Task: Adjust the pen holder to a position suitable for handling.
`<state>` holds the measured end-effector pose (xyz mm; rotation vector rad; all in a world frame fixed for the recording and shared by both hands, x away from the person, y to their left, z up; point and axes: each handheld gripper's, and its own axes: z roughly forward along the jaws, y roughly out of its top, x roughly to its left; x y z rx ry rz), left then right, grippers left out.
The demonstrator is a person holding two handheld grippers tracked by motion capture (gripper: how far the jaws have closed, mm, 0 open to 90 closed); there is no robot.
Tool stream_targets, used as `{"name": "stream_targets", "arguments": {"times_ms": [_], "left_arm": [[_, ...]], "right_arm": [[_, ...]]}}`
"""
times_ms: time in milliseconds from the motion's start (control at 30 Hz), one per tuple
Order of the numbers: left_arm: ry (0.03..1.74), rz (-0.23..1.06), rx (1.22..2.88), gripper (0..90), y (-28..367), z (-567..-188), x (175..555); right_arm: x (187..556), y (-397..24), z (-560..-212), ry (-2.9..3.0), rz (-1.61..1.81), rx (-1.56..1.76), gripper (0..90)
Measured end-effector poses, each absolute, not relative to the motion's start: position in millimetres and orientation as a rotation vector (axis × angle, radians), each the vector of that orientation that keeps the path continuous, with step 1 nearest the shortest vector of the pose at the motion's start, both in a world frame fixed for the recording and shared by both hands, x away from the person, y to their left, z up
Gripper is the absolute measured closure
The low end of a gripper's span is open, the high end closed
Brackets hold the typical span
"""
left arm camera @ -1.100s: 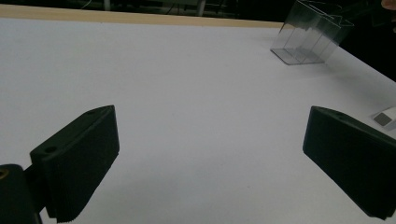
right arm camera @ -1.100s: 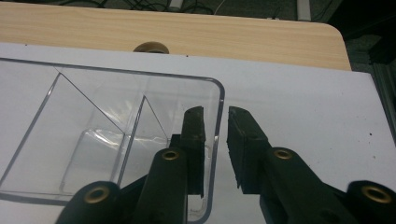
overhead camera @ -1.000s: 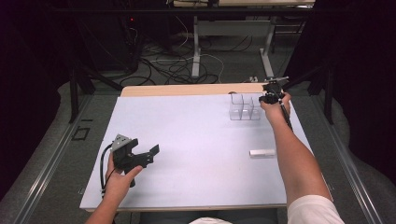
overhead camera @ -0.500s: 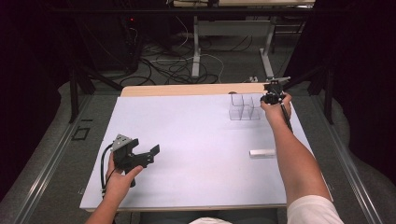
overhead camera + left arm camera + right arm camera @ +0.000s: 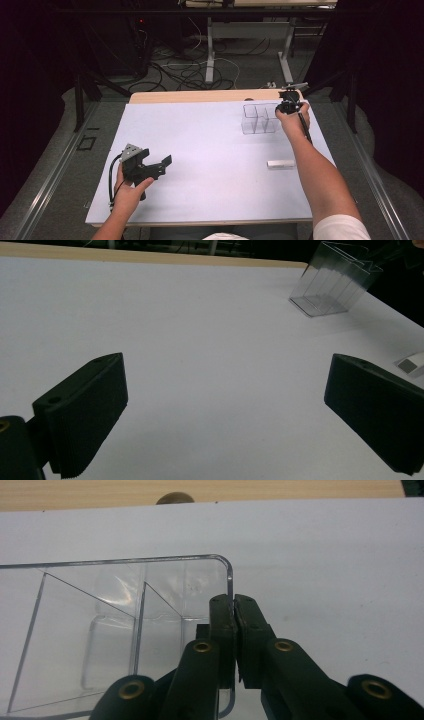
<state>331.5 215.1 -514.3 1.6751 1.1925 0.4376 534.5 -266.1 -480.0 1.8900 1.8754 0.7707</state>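
Note:
A clear plastic box (image 5: 259, 120) with dividers stands at the far right of the white table (image 5: 210, 140). My right gripper (image 5: 287, 107) comes at it from the right. In the right gripper view the right gripper (image 5: 233, 603) is shut on the box's (image 5: 115, 630) thin right wall, one jaw inside and one outside. My left gripper (image 5: 158, 163) is held at the front left, open, with nothing between its jaws. In the left gripper view the left gripper (image 5: 225, 390) looks across the bare table to the box (image 5: 332, 282) far off.
A small white flat piece (image 5: 280, 163) lies on the table near the right forearm, and the same white piece (image 5: 412, 363) sits at the right edge of the left gripper view. A wooden strip (image 5: 200, 96) borders the table's far edge. Cables and desk legs lie on the floor beyond.

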Motion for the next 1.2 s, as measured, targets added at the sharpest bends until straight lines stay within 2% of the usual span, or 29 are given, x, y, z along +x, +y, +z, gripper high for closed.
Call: {"name": "stream_targets", "arguments": {"times_ms": [733,1200], "left_arm": [[1.187,0.429,1.681,3.6,214,-513,331],[1.185,0.429,1.687,3.6,212,-514,331]], "right_arm": [[506,-245,-471,1.971,0.657,1.969,87.1],[497,-257,-475,1.947,0.834,1.963,82.1]]}}
